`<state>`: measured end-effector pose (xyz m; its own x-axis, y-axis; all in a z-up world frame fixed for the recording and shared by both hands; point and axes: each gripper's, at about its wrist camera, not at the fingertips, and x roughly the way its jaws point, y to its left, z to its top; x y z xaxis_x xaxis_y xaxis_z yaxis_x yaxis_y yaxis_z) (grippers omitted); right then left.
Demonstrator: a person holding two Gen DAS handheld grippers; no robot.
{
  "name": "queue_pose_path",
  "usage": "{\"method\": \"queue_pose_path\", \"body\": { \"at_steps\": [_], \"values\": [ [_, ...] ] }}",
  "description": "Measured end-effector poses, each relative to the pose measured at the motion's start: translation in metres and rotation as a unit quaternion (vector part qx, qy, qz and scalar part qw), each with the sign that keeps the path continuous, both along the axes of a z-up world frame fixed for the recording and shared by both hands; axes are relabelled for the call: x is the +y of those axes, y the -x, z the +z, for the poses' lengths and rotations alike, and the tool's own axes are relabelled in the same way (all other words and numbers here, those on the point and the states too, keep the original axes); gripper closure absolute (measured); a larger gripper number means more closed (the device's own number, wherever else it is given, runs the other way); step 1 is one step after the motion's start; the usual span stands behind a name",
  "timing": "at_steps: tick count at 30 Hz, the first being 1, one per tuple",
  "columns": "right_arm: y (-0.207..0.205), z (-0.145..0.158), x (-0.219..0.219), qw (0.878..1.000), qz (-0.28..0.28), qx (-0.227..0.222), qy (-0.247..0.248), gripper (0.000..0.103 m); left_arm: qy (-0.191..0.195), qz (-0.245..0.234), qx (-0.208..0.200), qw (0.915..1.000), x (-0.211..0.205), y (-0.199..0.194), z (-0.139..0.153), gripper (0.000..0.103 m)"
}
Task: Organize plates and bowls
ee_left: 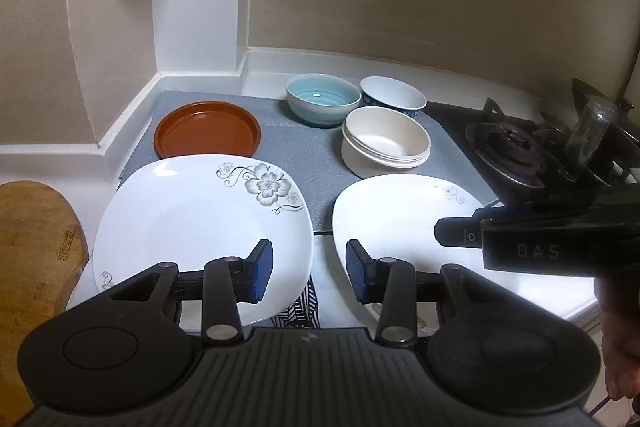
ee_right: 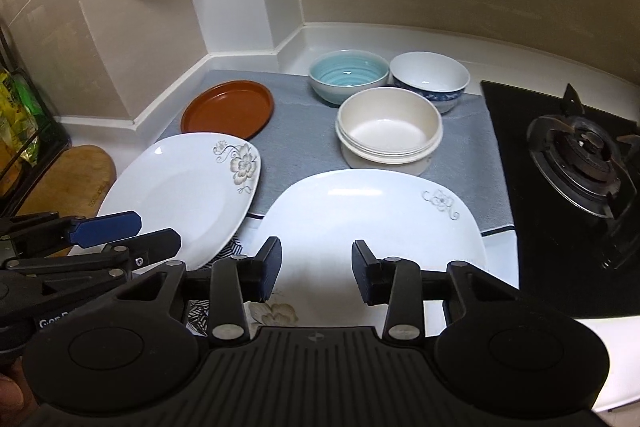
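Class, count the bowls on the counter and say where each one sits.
3 visible: the teal bowl at the back, the blue-patterned bowl to its right, and the cream bowl in front of them. The cream one's layered rim suggests more bowls nested beneath.

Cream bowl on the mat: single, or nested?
Nested. The cream bowl shows several stacked rims down its side in both wrist views, so it is a stack sitting upright on the grey mat. The top bowl looks empty.
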<state>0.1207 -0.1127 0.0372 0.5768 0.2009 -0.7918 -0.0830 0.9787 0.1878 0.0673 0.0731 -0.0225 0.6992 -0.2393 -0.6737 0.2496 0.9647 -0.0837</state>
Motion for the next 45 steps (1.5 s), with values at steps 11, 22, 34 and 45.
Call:
{"method": "queue_pose_path", "body": {
  "at_steps": [11,22,34,45],
  "values": [
    [0.0,-0.01,0.014,1.0,-0.003,0.006,-0.005,0.063,0.0,0.002,0.003,1.0,0.018,0.003,-0.01,0.079],
    [-0.008,-0.006,0.039,0.999,0.008,-0.029,-0.017,0.091,0.003,0.007,-0.02,0.9998,0.049,0.005,-0.008,0.089],
    [-0.039,-0.007,0.059,0.999,0.017,-0.025,-0.021,0.087,0.024,0.083,-0.015,0.9962,0.099,-0.009,-0.014,0.087],
    [-0.09,-0.029,0.064,1.0,0.023,-0.008,-0.008,0.073,0.046,0.172,0.008,0.984,0.143,-0.032,-0.027,0.075]
  ]
}}
